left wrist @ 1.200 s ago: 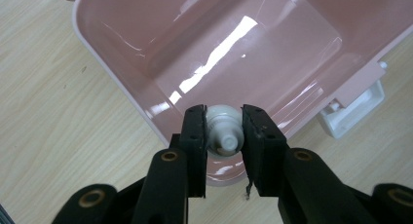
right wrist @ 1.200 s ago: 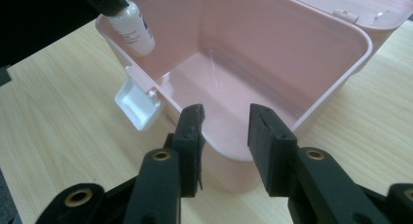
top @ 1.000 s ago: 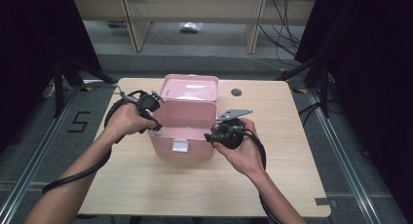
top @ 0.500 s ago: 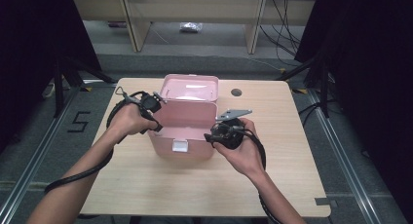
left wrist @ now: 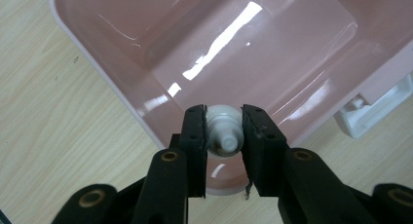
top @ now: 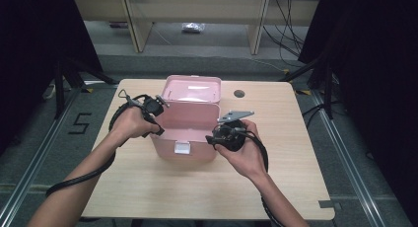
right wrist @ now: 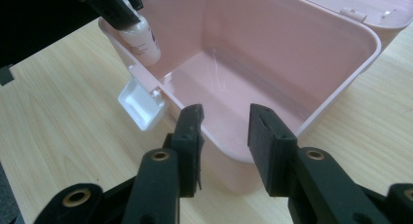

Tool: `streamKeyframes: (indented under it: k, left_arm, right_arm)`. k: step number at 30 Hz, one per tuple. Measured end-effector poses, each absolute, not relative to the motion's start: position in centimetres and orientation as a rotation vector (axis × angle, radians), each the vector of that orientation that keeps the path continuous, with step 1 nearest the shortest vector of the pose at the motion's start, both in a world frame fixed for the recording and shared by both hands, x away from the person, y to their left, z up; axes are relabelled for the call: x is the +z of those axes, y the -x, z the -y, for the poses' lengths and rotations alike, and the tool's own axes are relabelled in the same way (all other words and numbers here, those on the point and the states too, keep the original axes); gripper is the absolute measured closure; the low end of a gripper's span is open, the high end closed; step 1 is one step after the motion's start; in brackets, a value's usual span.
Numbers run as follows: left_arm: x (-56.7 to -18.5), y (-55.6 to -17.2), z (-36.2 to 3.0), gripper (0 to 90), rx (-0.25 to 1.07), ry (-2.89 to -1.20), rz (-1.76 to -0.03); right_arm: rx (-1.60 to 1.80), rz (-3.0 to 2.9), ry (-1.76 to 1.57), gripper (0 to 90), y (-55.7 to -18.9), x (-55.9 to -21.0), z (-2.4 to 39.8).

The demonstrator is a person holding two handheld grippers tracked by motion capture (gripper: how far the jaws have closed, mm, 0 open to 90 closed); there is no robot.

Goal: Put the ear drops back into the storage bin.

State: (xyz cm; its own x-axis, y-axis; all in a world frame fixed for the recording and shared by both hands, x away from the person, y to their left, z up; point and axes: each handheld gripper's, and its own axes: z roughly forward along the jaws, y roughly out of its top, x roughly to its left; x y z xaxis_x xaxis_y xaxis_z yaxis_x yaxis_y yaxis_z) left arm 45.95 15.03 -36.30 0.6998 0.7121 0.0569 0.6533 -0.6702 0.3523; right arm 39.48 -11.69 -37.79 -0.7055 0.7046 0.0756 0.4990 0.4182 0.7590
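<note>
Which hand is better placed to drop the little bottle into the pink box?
Left. The left gripper already clamps the small white bottle over the pink box rim. The right gripper is open, holding nothing, at the opposite wall.

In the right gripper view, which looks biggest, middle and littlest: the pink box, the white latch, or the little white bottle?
1. Pink box, by far the biggest.
2. White latch and white bottle look about alike; the bottle is partly hidden by the left gripper, so I won't rank them.
</note>
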Motion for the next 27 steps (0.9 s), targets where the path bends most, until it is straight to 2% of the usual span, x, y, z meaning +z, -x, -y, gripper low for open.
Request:
streamKeyframes:
  k: [27]
  left_arm:
    - [-37.06, -46.57, -14.89, 71.5, 0.241, -2.668, -1.102]
  right_arm:
    - [1.165, -2.419, -1.09, 66.5, -39.33, -37.67, 11.59]
